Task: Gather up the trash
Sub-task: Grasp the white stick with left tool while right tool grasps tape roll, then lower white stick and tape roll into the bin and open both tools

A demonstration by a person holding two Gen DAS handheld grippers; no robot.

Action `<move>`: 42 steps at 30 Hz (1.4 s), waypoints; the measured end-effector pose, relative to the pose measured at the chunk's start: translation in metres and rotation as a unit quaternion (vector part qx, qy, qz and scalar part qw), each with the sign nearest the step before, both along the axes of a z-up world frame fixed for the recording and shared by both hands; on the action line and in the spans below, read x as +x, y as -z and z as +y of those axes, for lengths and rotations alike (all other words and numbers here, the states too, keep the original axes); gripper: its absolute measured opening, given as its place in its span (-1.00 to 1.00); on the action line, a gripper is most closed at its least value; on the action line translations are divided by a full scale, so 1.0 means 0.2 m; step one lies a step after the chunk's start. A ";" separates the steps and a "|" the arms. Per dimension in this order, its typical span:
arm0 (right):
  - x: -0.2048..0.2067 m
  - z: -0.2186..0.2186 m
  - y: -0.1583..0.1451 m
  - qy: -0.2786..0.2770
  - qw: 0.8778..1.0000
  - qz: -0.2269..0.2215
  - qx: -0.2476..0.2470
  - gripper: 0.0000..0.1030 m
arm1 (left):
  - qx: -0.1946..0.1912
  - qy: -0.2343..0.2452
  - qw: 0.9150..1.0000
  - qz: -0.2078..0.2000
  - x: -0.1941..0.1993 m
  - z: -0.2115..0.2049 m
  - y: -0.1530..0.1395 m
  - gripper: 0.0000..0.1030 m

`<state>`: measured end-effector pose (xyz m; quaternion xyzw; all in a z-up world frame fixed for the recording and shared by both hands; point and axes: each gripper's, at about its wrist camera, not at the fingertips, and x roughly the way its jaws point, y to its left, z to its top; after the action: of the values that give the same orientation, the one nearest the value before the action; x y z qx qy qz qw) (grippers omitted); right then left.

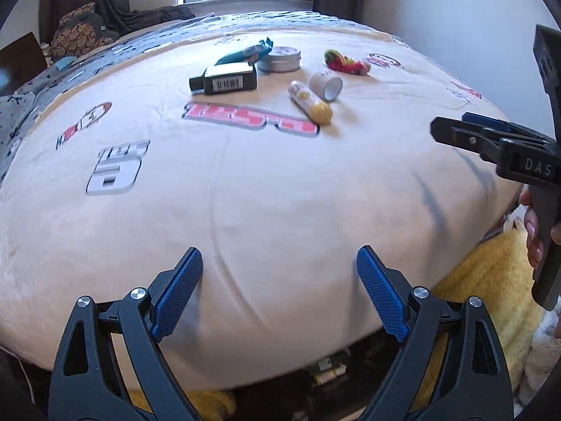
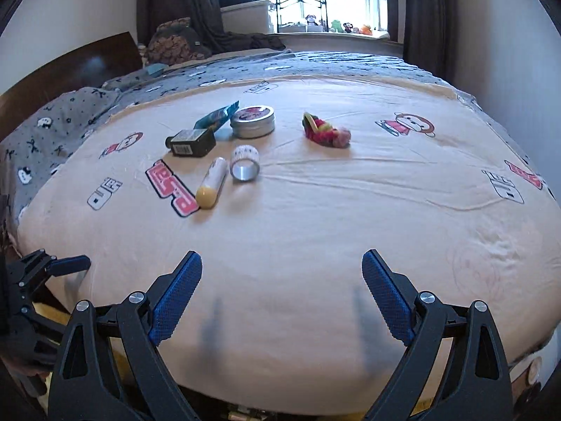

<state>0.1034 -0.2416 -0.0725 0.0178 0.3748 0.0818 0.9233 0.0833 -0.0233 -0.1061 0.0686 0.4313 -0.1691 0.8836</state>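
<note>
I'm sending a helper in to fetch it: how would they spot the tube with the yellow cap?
On the cream bedspread, find the cluster of small items. The tube with the yellow cap lies nearest the bed's foot, beside the roll of tape. It alone is long and white with a rounded yellow end.

Daylight floods in from the window [image 2: 329,0], blown white; soft shadows fall on the bed [image 2: 298,245]; fisheye bends the edges, corners black; near foreground slightly blurred.
</note>
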 end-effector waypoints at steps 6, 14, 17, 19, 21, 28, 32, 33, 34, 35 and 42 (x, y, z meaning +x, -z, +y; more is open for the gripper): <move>0.26 0.09 -0.01 -0.010 1.000 -0.002 0.015 0.75 | -0.001 -0.021 1.000 -0.015 0.19 -0.06 -0.04 0.65; 0.56 0.17 0.04 -0.017 0.998 0.023 0.060 0.23 | -0.011 -0.026 1.000 -0.009 0.31 -0.10 -0.03 0.65; 0.63 0.20 0.08 -0.018 0.997 0.043 0.059 0.07 | -0.009 -0.022 1.000 -0.011 0.33 -0.13 -0.04 0.65; 0.67 0.20 0.12 -0.020 0.996 0.059 0.064 -0.15 | -0.008 -0.021 1.000 -0.010 0.34 -0.15 -0.04 0.65; 0.68 0.20 0.14 -0.028 0.995 0.066 0.066 -0.34 | -0.008 -0.019 1.000 -0.009 0.37 -0.18 -0.03 0.65; 0.61 0.08 0.02 0.006 0.999 0.023 0.025 -0.35 | -0.028 -0.012 1.000 -0.002 0.48 -0.29 -0.02 0.64; 0.58 -0.02 -0.02 0.022 0.999 0.017 0.018 -0.35 | -0.033 -0.021 0.999 0.003 0.59 -0.34 -0.02 0.50; 0.56 -0.04 -0.03 0.024 0.999 0.015 0.018 -0.35 | -0.034 -0.023 0.999 0.009 0.62 -0.35 -0.01 0.32; 0.55 -0.05 -0.04 0.026 0.999 0.013 0.017 -0.35 | -0.032 -0.026 0.999 0.013 0.65 -0.36 0.00 0.16; 0.54 -0.06 -0.04 0.026 0.999 0.011 0.015 -0.35 | -0.024 -0.029 0.999 0.012 0.67 -0.37 0.01 0.09; 0.38 -0.05 -0.06 0.007 1.000 0.001 0.002 -0.35 | -0.020 -0.011 1.000 0.015 0.66 -0.35 0.00 -0.64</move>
<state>0.1801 -0.2511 -0.0606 0.0223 0.3758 0.0762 0.9233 0.2152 -0.0935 -0.1063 0.0433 0.4420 -0.1691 0.8798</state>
